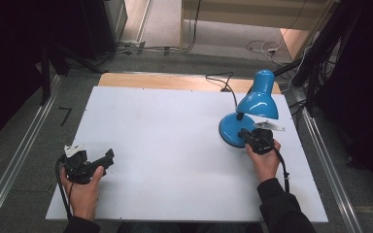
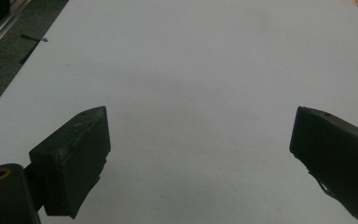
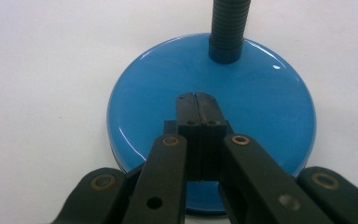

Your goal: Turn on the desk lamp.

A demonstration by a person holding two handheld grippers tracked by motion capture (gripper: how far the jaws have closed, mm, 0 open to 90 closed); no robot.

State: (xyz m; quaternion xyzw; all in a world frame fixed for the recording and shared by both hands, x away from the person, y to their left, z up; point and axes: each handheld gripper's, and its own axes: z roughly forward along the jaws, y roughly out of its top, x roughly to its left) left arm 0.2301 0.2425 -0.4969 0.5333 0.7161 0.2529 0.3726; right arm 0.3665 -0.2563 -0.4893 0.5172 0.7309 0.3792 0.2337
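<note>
The right gripper [image 3: 196, 100] is nearest, its jaws pressed together with nothing between them, tips over the lamp's [image 1: 252, 109] blue base [image 3: 261, 107], in front of the ribbed neck [image 3: 228, 28]. This looks like pressing or nudging the base; whether the tips touch it I cannot tell. To do it well, push straight down near the centre so the base does not tip or slide on the smooth board [image 1: 165, 141]. The left gripper [image 1: 102, 162] sits well left of the lamp, jaws wide apart, idle over bare white board. Beyond the lamp, cables run to a carpeted floor [image 1: 184, 60]; metal rails [image 1: 14, 165] flank the table.
</note>
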